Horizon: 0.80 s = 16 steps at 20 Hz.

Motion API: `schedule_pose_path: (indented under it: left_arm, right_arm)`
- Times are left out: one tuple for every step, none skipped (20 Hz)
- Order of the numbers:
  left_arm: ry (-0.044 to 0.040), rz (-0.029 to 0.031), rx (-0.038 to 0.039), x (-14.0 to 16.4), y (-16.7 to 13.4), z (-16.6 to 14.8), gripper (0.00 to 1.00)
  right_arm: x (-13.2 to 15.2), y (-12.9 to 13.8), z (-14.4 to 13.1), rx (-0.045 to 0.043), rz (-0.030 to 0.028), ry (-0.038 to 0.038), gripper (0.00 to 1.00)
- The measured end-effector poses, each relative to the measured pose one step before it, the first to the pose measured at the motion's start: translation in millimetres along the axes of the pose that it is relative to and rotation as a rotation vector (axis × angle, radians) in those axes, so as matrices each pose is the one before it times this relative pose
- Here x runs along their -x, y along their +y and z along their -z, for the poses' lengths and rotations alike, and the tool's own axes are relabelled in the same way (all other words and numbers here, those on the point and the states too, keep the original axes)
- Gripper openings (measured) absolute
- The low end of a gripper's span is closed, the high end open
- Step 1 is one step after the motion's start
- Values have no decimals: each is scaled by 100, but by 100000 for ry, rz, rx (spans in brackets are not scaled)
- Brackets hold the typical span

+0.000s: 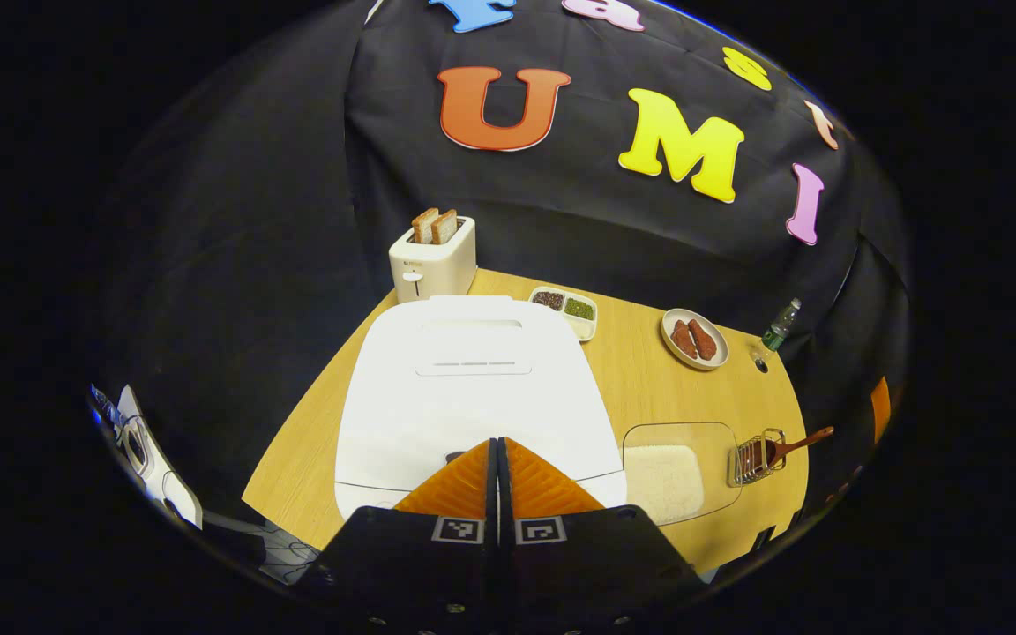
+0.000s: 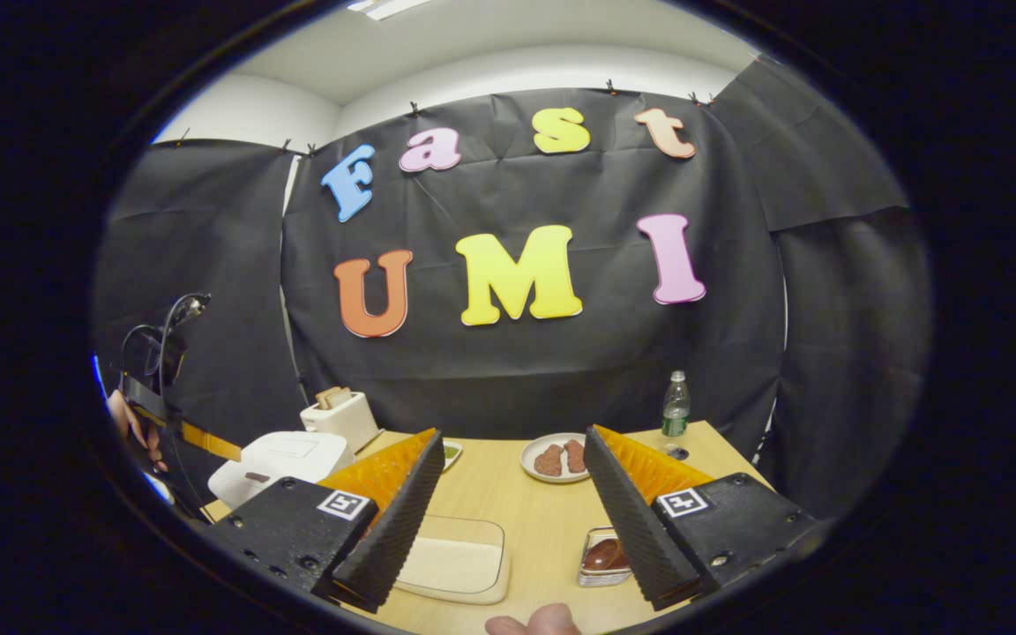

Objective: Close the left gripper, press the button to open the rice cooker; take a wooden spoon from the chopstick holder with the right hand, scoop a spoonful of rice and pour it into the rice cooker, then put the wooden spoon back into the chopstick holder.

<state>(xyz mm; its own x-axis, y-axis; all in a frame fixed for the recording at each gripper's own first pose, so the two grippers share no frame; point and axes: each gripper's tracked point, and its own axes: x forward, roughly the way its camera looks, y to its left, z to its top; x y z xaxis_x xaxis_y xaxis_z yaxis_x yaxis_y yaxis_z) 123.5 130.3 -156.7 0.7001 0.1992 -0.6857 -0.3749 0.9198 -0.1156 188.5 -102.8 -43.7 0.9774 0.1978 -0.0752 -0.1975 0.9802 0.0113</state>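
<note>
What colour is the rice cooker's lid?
White; the rice cooker shows best in the left gripper view.

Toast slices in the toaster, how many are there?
2. Both toast slices stick up side by side from the top of the toaster, at the table's far edge behind the rice cooker.

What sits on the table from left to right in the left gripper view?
Toaster → rice cooker → sausage plate → bottle. In the nearer row, after the cooker: rice tray → chopstick holder with the spoon.
</note>
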Motion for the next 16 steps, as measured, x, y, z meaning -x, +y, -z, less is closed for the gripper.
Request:
schedule_pose_path:
  left_arm:
    - [1834,-324,1576,-622,160,308,0]
    - [1170,-524,1112,-440,169,230,0]
    - [-35,-602,178,-267,291,8,0]
    - [142,-469,37,-288,222,24,0]
    - [309,-212,90,-289,234,239,0]
    - [98,300,3,-123,2,130,0]
    - [408,280,-231,-205,-99,303,0]
    - [1734,823,329,-417,-79,639,0]
    - [3408,154,84,-246,-57,1275,0]
    - [-1170,-48,-829,121,1,-93,0]
    - [1126,100,-47,-216,118,-47,0]
    - [-711,-14,-184,49,-80,-278,0]
    - [855,-201,247,-224,79,363,0]
    - [273,138,1480,-11,40,2,0]
    - [721,793,1597,193,100,-79,0]
    - [1658,1351,2138,-18,75,110,0]
  right_arm:
    - [-155,-154,-33,86,324,-36,100]
    - [9,-264,-132,158,665,-213,100]
    - [-121,-329,23,-150,752,-140,100]
    - [-61,-179,193,-263,281,801,100]
    - [-38,-87,455,-160,382,1064,100]
    - [-43,-63,223,-252,203,716,100]
    - [6,17,138,13,156,595,100]
    - [-27,53,108,-26,75,634,99]
    - [-40,121,124,-87,-114,537,100]
    - [18,143,-158,-210,43,-183,100]
    - [89,52,-153,-232,83,-384,99]
    - [108,93,-148,-106,-61,-281,99]
    - [161,115,-57,-23,-11,-208,99]
    - [198,79,-90,169,-136,-140,100]
    - [274,26,26,325,-115,-270,100]
    - [326,66,-83,494,-141,-319,99]
